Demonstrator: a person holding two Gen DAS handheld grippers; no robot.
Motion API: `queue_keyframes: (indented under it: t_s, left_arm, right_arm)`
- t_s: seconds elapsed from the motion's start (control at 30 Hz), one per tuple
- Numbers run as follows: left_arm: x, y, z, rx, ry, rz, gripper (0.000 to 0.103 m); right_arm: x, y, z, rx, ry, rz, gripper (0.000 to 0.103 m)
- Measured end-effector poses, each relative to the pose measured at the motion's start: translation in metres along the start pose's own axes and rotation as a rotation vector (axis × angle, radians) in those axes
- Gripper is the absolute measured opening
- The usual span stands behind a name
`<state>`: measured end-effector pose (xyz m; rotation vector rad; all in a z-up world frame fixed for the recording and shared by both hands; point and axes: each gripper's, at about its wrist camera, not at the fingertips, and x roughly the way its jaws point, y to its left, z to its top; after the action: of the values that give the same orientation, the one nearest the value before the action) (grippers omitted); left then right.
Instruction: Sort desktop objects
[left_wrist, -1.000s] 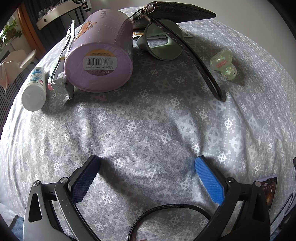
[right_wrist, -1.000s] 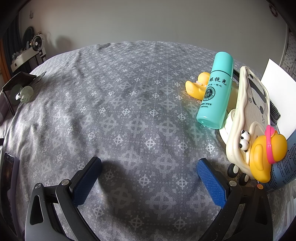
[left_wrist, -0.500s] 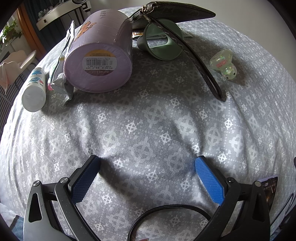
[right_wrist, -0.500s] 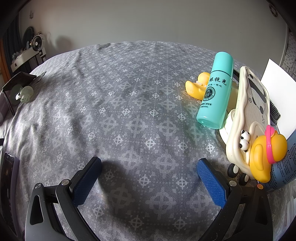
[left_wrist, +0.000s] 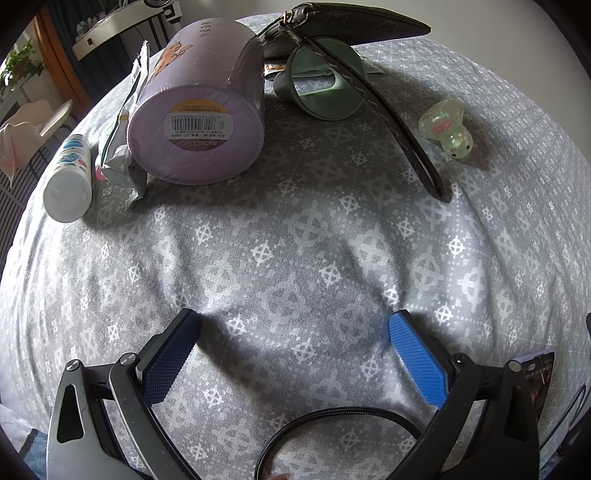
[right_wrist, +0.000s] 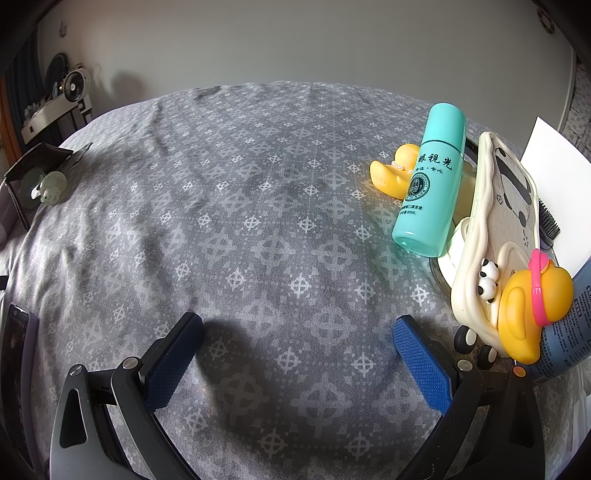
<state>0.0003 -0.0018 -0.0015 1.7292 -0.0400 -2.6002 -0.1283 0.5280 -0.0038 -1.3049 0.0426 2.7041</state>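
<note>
Looking through the left wrist view, I see the left gripper (left_wrist: 293, 332) with jaws apart over the grey patterned worktop (left_wrist: 295, 229), the purple canister (left_wrist: 201, 107) lying well beyond. On the right wrist view, my right gripper (right_wrist: 297, 336) also gapes empty; the teal bottle (right_wrist: 430, 190) stands beside a yellow duck (right_wrist: 393, 171).

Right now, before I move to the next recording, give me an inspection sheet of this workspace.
Surface: grey patterned cloth, wrinkled.
Job's things: lilac canister lying on its side, white bottle, foil packet, teal bottle, two rubber ducks, phone case.
Clutter: dark pouch with strap, green cup, glittery toy.
Grippers: left gripper and right gripper open, empty.
Cables: black cable at left gripper.
Surroundings: fan on shelf, grey wall.
</note>
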Motion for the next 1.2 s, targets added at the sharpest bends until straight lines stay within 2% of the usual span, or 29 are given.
queue_keyframes:
  t_s: [1.2]
  left_arm:
    - [0.0014,0.0004,0.0007,0.002,0.02,0.001,0.103]
  right_arm:
    - [0.0,0.0,0.0,0.0,0.0,0.0,0.103]
